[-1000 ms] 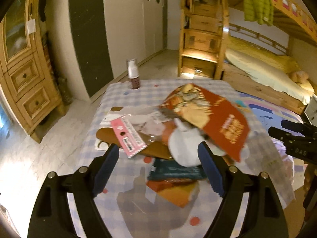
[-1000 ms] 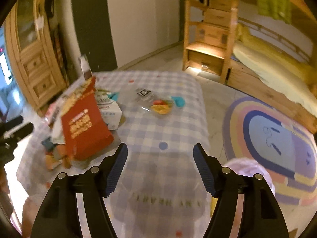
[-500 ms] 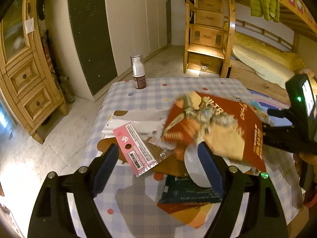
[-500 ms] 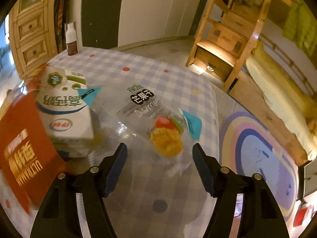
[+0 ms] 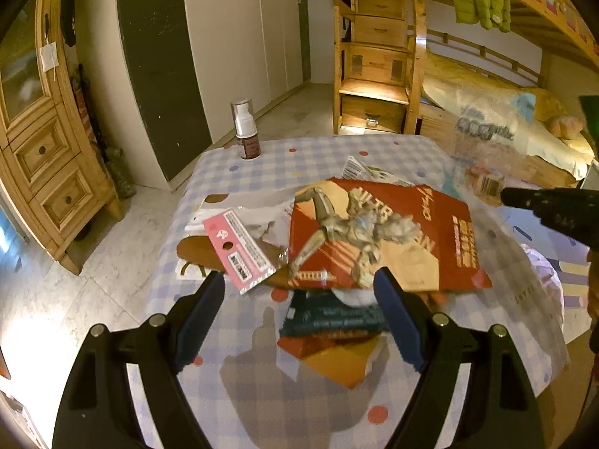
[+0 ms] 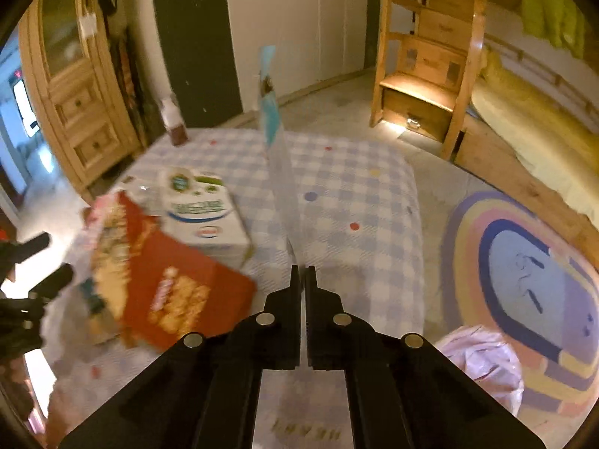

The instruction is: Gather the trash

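Observation:
A heap of trash lies on the checked table [image 5: 322, 157]: a red snack bag [image 5: 378, 239], a pink card [image 5: 239, 250], a dark wrapper [image 5: 329, 318] and an orange wrapper [image 5: 337, 363]. My left gripper [image 5: 299, 318] is open and empty just before the heap. My right gripper [image 6: 302, 280] is shut on a clear plastic wrapper [image 6: 279, 157] and holds it edge-on above the table; the wrapper also shows at the right in the left wrist view [image 5: 486, 138]. A white carton [image 6: 202, 213] lies beside the red bag [image 6: 164, 284].
A brown pump bottle [image 5: 247, 131] stands at the table's far left corner. A pale pink bag [image 6: 483, 363] sits on the floor right of the table, by a rainbow rug [image 6: 524, 273]. A wooden cupboard [image 5: 41, 142] stands left; a bunk bed [image 5: 486, 104] stands behind.
My right gripper closed on the clear plastic wrapper and lifted it off the table. My left gripper stayed open, with the trash heap shifting slightly in its view.

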`<state>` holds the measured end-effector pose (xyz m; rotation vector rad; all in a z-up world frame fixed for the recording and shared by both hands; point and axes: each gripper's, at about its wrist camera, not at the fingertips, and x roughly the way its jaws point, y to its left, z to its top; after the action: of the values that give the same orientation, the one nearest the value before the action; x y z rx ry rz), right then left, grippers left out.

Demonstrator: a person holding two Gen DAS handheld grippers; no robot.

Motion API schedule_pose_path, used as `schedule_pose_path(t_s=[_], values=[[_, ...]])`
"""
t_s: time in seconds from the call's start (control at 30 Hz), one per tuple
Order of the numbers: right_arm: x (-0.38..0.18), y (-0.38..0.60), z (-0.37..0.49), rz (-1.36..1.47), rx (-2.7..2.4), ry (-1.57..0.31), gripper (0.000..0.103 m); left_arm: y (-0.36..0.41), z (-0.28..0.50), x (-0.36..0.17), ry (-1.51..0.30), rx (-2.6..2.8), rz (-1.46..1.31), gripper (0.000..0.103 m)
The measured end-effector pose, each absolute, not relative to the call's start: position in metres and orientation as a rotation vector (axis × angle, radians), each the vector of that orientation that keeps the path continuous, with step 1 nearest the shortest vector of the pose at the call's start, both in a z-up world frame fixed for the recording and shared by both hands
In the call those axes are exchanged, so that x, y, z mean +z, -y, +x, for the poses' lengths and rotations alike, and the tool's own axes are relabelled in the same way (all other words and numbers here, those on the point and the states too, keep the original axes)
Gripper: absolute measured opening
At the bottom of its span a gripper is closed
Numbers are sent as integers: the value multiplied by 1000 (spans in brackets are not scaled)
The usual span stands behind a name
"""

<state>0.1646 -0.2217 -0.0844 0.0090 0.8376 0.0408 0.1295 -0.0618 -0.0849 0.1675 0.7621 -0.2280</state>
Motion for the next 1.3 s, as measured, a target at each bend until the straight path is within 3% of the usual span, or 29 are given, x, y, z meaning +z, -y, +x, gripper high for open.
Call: schedule_pose_path(t_s=[0.87,1.03,1.2,1.3], values=[[-94,151,60,53,190,-914,2,68,74,-99,-803,-336,98,79],[-92,167,55,58,105,-870,2,76,90,-108,-840,-357,52,58],[-94,183,53,90,78,-867,2,92,104,-120,-887,-390,22,52],[-93,189,52,98,71,-867,2,98,106,-122,-902,-409,22,36]])
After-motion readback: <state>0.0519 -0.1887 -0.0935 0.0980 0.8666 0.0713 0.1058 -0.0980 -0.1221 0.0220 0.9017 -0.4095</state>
